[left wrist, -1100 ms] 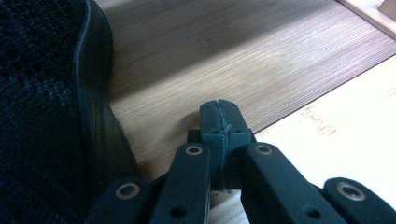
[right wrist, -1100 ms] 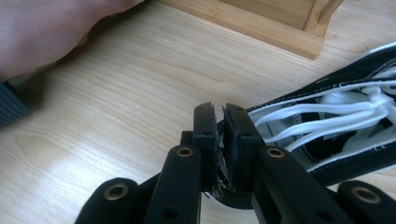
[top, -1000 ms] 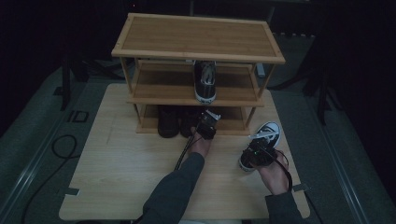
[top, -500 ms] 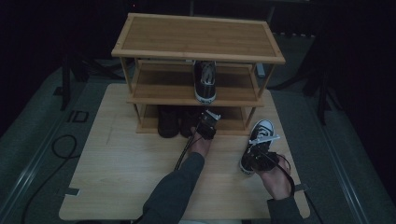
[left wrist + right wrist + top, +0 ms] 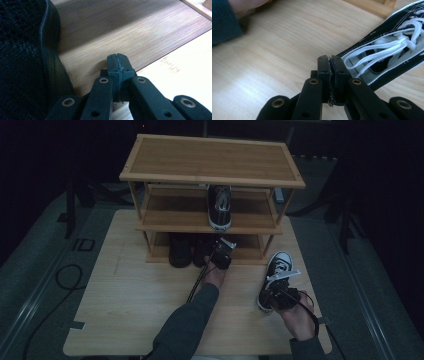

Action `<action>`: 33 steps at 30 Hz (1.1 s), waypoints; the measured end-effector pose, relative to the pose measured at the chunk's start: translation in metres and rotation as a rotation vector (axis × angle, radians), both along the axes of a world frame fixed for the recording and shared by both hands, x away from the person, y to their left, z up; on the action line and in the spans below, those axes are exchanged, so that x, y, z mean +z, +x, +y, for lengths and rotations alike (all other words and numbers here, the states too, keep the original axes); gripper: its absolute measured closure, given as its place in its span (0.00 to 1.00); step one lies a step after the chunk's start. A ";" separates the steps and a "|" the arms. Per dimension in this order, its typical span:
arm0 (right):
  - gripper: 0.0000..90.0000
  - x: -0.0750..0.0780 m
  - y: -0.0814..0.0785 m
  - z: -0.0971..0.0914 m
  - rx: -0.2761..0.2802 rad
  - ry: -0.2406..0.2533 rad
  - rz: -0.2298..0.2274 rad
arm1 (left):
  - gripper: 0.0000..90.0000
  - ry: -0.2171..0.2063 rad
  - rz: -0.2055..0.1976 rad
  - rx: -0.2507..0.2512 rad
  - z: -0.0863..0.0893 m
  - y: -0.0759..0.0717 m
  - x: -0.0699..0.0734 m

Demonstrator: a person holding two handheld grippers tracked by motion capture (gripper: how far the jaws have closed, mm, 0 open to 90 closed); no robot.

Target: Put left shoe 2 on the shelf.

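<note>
Sneaker (image 5: 276,276): lies on the surface right of the rack's foot, toe toward the rack.
My right gripper (image 5: 329,65): jaws pressed together, empty, just beside the sneaker's laced opening.
My left gripper (image 5: 117,64): jaws together, empty, at the rack's (image 5: 210,162) bottom shelf, beside a black shoe (image 5: 27,62).

A black high-top sneaker (image 5: 275,272) with white laces, white toe cap and white sole edge lies on the wooden surface (image 5: 125,310), right of the rack's foot, toe pointing away from the person. In the right gripper view its laced opening (image 5: 387,52) sits just beside the fingers.
</note>
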State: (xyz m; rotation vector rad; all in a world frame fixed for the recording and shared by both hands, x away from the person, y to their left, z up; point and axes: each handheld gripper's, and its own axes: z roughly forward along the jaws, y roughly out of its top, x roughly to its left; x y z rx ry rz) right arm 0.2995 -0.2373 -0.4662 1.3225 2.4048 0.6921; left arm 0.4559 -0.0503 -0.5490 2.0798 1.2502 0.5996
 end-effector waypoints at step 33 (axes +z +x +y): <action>0.71 0.016 -0.005 -0.053 -0.189 -0.028 -0.075 | 1.00 0.002 0.000 -0.004 0.000 0.000 0.000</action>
